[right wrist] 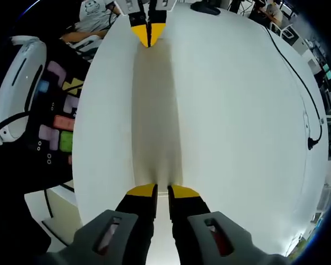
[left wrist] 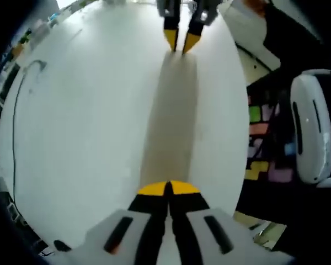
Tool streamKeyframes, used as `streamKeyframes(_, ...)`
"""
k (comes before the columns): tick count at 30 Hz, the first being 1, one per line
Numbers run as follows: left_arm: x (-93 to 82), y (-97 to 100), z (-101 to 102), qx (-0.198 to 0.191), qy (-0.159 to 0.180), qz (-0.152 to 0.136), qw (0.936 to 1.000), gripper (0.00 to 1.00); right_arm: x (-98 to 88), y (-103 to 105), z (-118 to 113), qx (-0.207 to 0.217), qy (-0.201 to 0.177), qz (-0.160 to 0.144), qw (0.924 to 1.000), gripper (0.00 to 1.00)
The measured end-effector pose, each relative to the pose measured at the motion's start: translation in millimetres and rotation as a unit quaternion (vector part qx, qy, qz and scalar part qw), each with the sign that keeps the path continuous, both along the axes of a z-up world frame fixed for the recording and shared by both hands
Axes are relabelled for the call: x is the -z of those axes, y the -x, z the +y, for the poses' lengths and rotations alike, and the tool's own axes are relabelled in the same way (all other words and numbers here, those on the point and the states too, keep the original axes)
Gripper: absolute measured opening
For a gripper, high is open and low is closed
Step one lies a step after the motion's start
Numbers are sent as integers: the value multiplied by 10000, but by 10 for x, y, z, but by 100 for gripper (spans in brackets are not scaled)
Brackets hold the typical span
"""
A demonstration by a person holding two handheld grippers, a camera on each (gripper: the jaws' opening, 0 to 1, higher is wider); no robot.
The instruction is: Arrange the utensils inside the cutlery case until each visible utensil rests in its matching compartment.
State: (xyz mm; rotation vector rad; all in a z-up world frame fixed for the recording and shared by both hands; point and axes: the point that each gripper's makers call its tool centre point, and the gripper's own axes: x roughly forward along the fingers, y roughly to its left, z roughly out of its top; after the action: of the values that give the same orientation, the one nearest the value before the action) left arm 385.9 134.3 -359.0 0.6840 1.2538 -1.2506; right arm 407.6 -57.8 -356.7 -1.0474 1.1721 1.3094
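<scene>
A broad white table (left wrist: 94,121) took up most of what could be seen, its top bare where the two grippers faced each other across it. A long pale strip (right wrist: 156,110) lay flat on it, running straight from one gripper to the other; whether this was the cutlery case I could not tell, and no utensils could be made out on it.

Beyond the table edge stood a rounded white machine (left wrist: 311,127), and beside it a dark floor set with coloured tiles (left wrist: 262,143). A thin black cable (right wrist: 303,94) trailed across the far part of the tabletop.

The left gripper (left wrist: 169,189) sat at the near end of the strip in its own view, its yellow-tipped jaws pressed together with nothing between them. The right gripper (right wrist: 163,191) rested at the opposite end, its jaws standing a narrow slit apart, with the end of the strip at the tips; whether they pinched it I could not tell.
</scene>
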Motion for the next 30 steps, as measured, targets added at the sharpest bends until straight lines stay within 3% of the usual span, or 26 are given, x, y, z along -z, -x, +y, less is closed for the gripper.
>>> streamKeyframes(6, -20, -9, 5, 450, -120, -212, 9987, 0, -3, 18, 4, 4, -95, -3, 10000, 7)
streamKeyframes(10, -47, -15, 4, 896, 109, -467, 9948, 0, -12, 23, 0, 95, -258, -138, 9995, 7)
streamKeyframes(15, -61, 27, 29, 762, 256, -635, 9947, 0, -26, 30, 0, 241, -534, -339, 9977, 7)
streamKeyframes(17, -66, 33, 30, 448, 250, -608, 9968, 1, -34, 20, 13, 367, -667, -338, 9965, 8)
streamKeyframes(19, -100, 72, 22, 485, 359, -669, 9959, 10, -49, -60, -6, 360, -684, -599, 9952, 21)
streamKeyframes(20, -112, 68, 28, 499, 357, -749, 9953, 23, -52, -44, -19, 297, -668, -598, 9955, 28)
streamKeyframes(23, -116, -2, 77, 623, 167, -1234, 9903, 47, -40, 54, 20, 279, -858, -376, 9952, 31)
streamKeyframes(30, -127, -89, -7, 672, 361, -1384, 9874, 70, -29, 73, 129, 454, -1150, -308, 9918, 52)
